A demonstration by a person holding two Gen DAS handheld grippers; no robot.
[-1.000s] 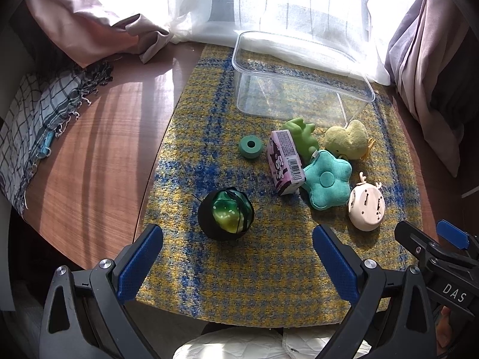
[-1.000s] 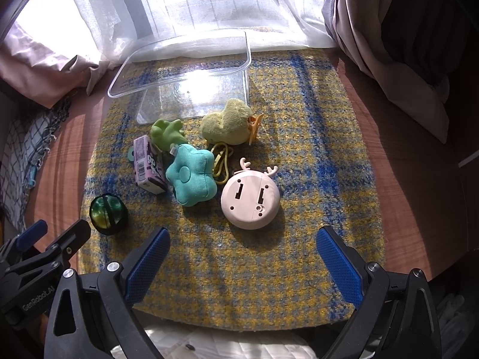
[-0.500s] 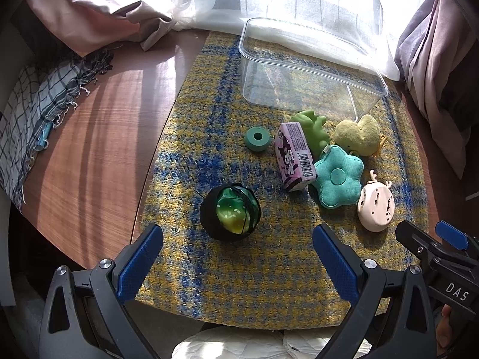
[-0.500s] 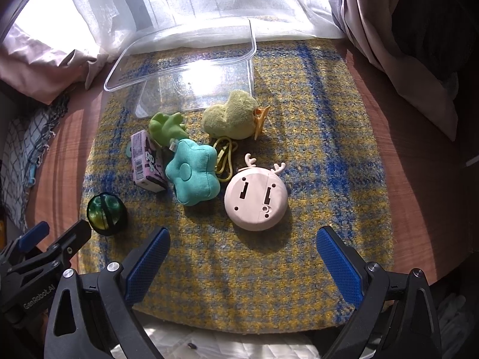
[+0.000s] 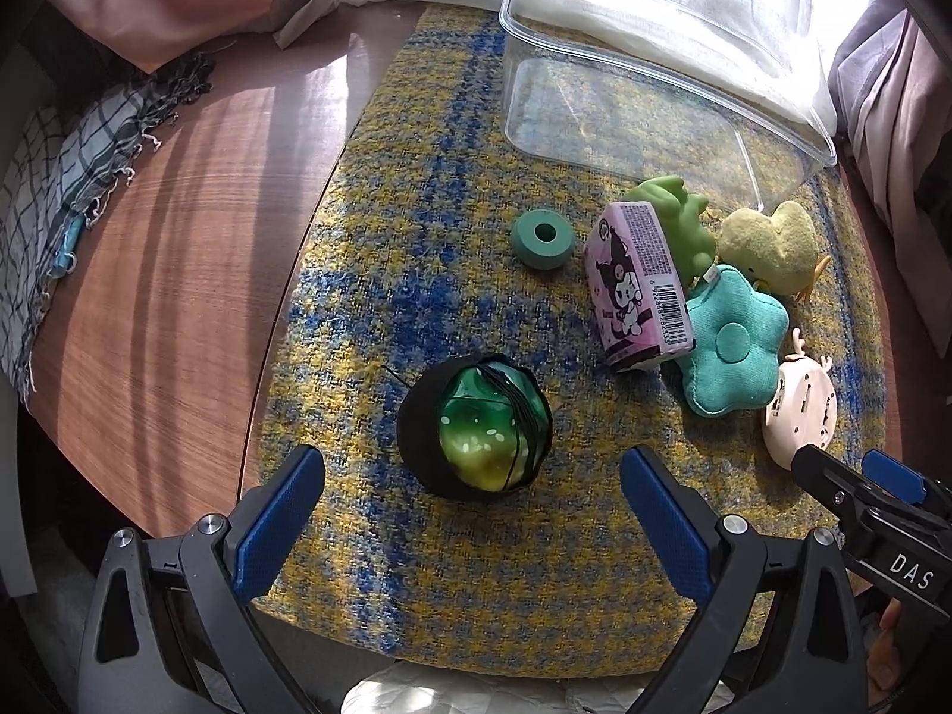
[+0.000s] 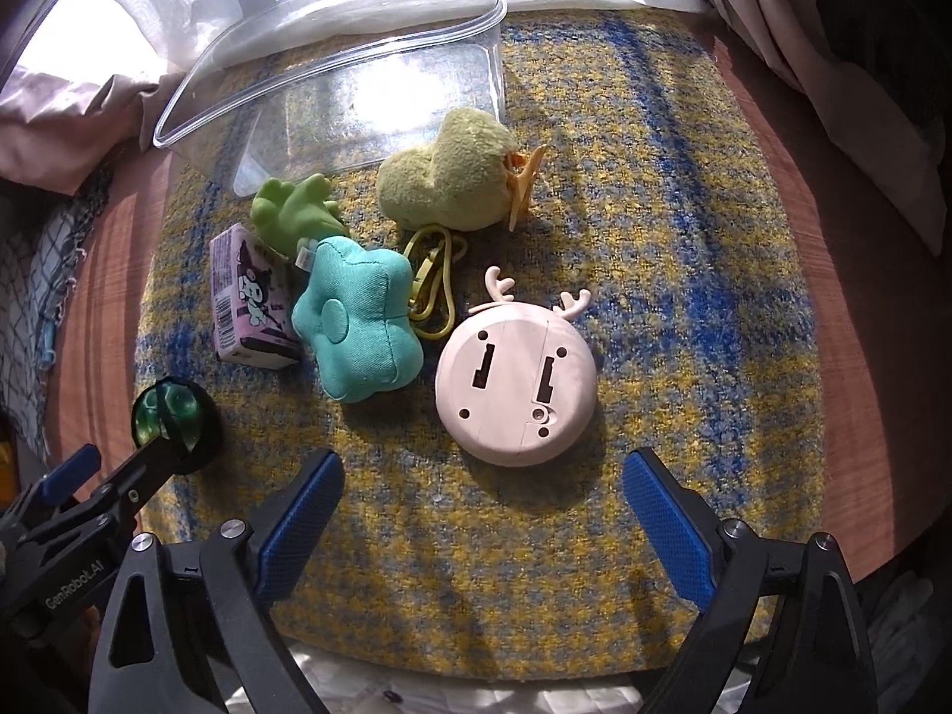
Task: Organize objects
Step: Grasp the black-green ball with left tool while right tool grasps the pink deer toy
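Plainly, both tongs are empty: the left gripper (image 5: 473, 497), marked "GenRobot.AI" on its side, gapes wide above the green ball (image 5: 476, 427), while the right gripper (image 6: 483, 497), marked "DAS", has just narrowed slightly, nothing between its jaws, above the pink antlered disc (image 6: 515, 384). A purple cartoon carton (image 5: 639, 285) with a barcode lies beside the teal star cushion (image 5: 733, 348), near the clear tub (image 5: 654, 65).

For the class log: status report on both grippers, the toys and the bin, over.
Left gripper open above green ball. Right gripper open, jaws just narrowed slightly, nothing between, near pink round toy. Clear bin empty. Nothing blocking.
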